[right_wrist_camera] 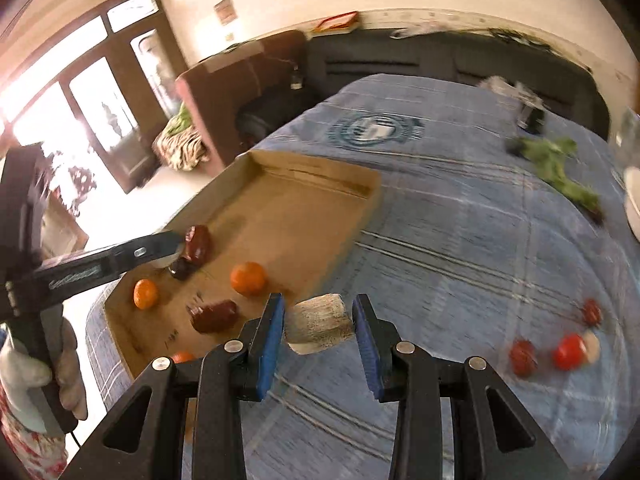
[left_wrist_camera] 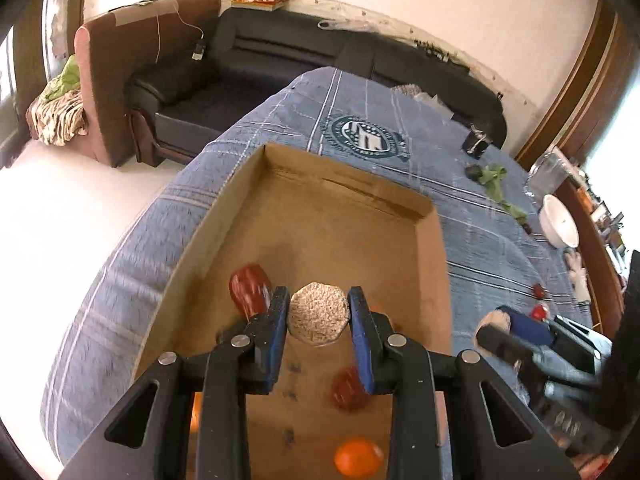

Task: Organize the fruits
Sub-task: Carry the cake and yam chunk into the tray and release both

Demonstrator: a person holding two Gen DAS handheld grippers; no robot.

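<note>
Both grippers hold a pale speckled fruit, and either one could slip out.

The left gripper [left_wrist_camera: 319,312] is clamped on a pale faceted fruit [left_wrist_camera: 317,312] over the cardboard tray [left_wrist_camera: 430,248], low in the frame. The right gripper [right_wrist_camera: 319,322] squeezes a pale chunky fruit [right_wrist_camera: 318,323] over the blue cloth [right_wrist_camera: 460,240], just beside the tray. Dropped there, it may roll away. Oranges [right_wrist_camera: 248,278] and dark red fruits [right_wrist_camera: 214,316] already lie in the tray; a falling fruit could bump them. More red fruits [right_wrist_camera: 568,352] wait at lower right.
</note>
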